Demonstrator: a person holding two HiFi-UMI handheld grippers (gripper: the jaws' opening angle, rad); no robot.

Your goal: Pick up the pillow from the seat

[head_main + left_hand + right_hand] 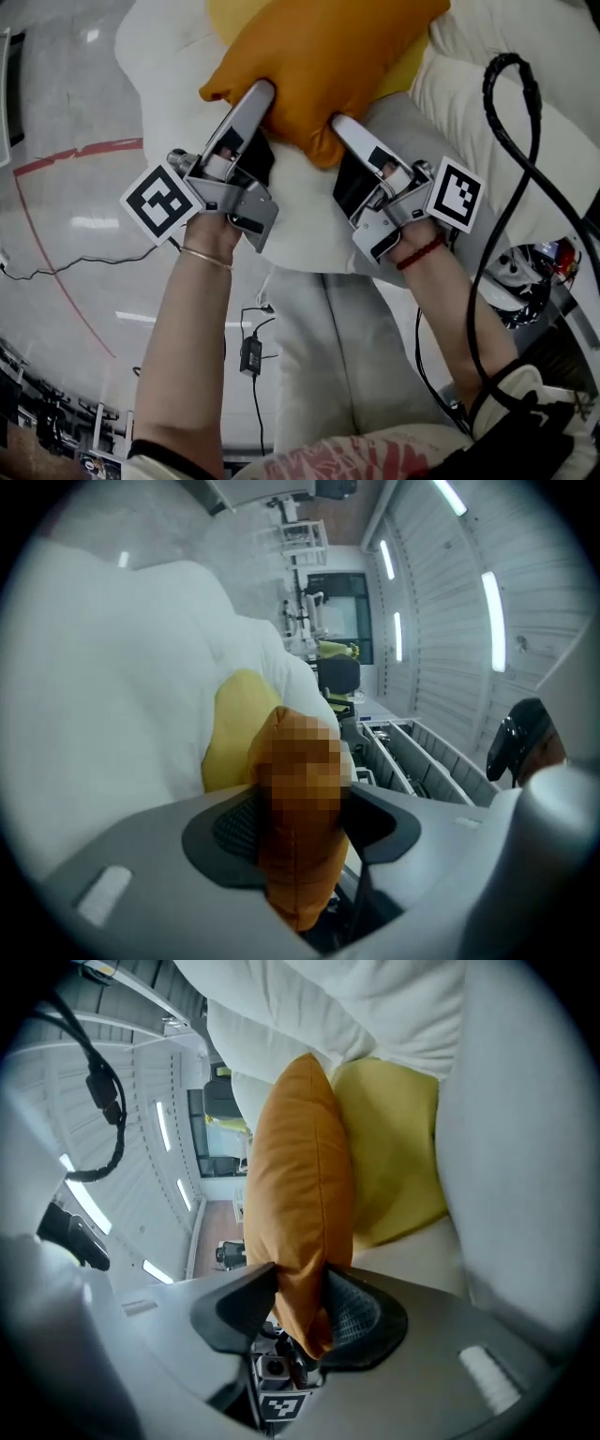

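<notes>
An orange pillow [323, 61] lies against the white seat [169, 56] with a yellow pillow [230, 19] behind it. My left gripper [261, 94] is shut on the orange pillow's near left corner. My right gripper [339, 127] is shut on its near lower edge. In the left gripper view the orange pillow [300, 855] is squeezed between the pads of the left gripper [298, 841], with the yellow pillow [234, 733] beyond. In the right gripper view the orange pillow [300, 1213] stands edge-on, pinched in the right gripper [300, 1321], and the yellow pillow [394, 1166] lies to its right.
White cushions of the seat [525, 1129] surround both pillows. A thick black cable [511, 169] loops at my right, over the seat's arm. A thin cable and a small black box [250, 354] lie on the grey floor below. A red line [56, 272] marks the floor at left.
</notes>
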